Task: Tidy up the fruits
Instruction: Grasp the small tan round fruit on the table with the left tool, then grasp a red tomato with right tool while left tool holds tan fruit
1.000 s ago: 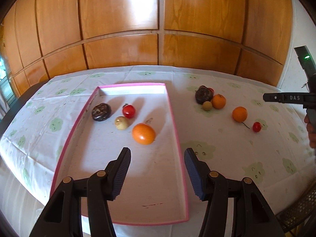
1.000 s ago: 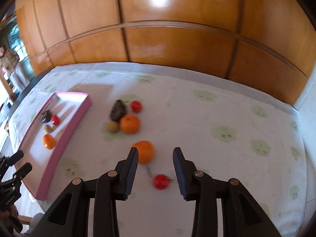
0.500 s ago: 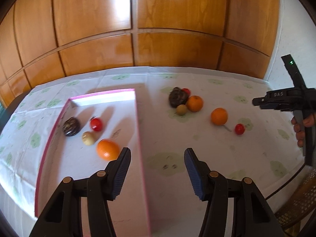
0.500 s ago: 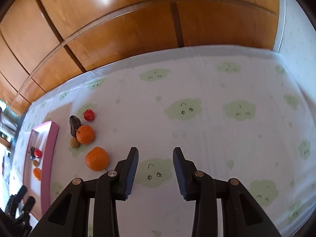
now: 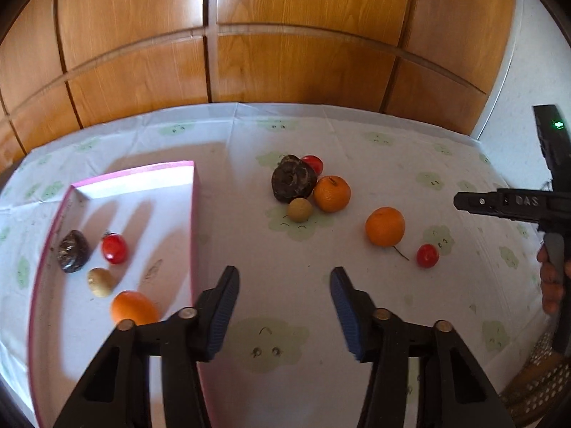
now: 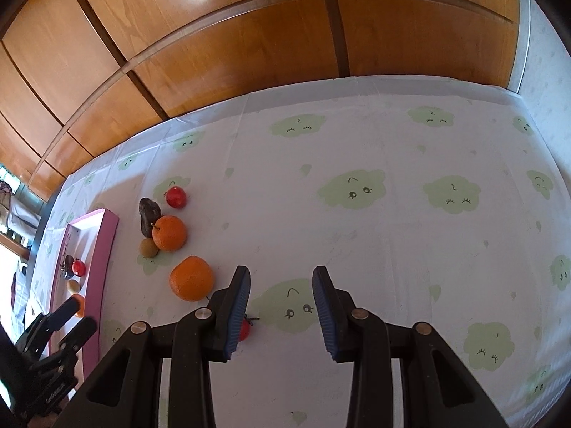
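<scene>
Now we are swinging the left gripper (image 5: 283, 306) off the tray (image 5: 194, 221), jaws closing empty; right gripper (image 6: 280, 308) jaws apart, empty.

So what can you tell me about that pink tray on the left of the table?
The shallow rectangular pink-rimmed tray has a white floor and low walls, card-like by its look. It lies flat on the cloud-print tablecloth. Inside sit a dark wrinkled fruit, a red tomato, a small tan fruit and an orange, none touching the walls.
</scene>
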Motion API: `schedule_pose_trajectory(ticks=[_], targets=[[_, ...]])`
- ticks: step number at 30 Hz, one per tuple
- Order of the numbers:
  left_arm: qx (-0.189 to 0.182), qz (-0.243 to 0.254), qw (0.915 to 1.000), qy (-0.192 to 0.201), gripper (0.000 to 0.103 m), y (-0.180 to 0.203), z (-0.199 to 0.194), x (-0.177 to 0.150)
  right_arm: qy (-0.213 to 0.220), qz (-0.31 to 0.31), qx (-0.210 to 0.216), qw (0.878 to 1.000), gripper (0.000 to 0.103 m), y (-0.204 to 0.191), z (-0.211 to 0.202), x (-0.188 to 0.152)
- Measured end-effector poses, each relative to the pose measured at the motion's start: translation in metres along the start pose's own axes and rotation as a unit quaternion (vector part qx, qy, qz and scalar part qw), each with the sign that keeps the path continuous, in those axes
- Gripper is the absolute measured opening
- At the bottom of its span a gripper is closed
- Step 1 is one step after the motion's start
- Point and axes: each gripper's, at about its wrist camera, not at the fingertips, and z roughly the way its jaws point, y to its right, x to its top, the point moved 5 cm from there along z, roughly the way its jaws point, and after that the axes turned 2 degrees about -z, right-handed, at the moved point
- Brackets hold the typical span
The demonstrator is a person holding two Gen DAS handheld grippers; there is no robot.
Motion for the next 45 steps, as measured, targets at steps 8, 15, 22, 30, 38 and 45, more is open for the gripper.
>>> schedule_pose_trajectory(ticks=[8, 15, 22, 30, 38, 45], targets=[[-0.018, 0.007, 0.9996, -0.022, 0.043, 0.005, 0.041, 0.023, 0.005, -0.009, 0.005, 1.0, 0.037, -0.005, -0.002, 0.002], [-0.019, 0.008, 0.9988, -0.045, 0.043, 0.006, 0.074, 0.036, 0.001, -0.007, 0.011, 1.0, 0.037, -0.005, -0.002, 0.002], [-0.022, 0.011, 0.9982, -0.054, 0.043, 0.011, 0.093, 0.044, -0.002, -0.003, 0.017, 1.0, 0.037, -0.005, -0.001, 0.003], [-0.021, 0.002, 0.9986, -0.049, 0.025, 0.01, 0.102, 0.047, -0.003, -0.011, 0.013, 1.0, 0.037, -0.007, 0.0, 0.003], [-0.02, 0.01, 0.999, -0.039, 0.025, 0.018, 0.072, 0.009, 0.0, -0.011, 0.009, 1.0, 0.037, -0.006, -0.001, 0.003], [-0.022, 0.03, 0.9992, -0.015, 0.025, 0.033, 0.041, -0.036, -0.003, -0.008, 0.012, 1.0, 0.037, -0.003, -0.001, 0.003]])
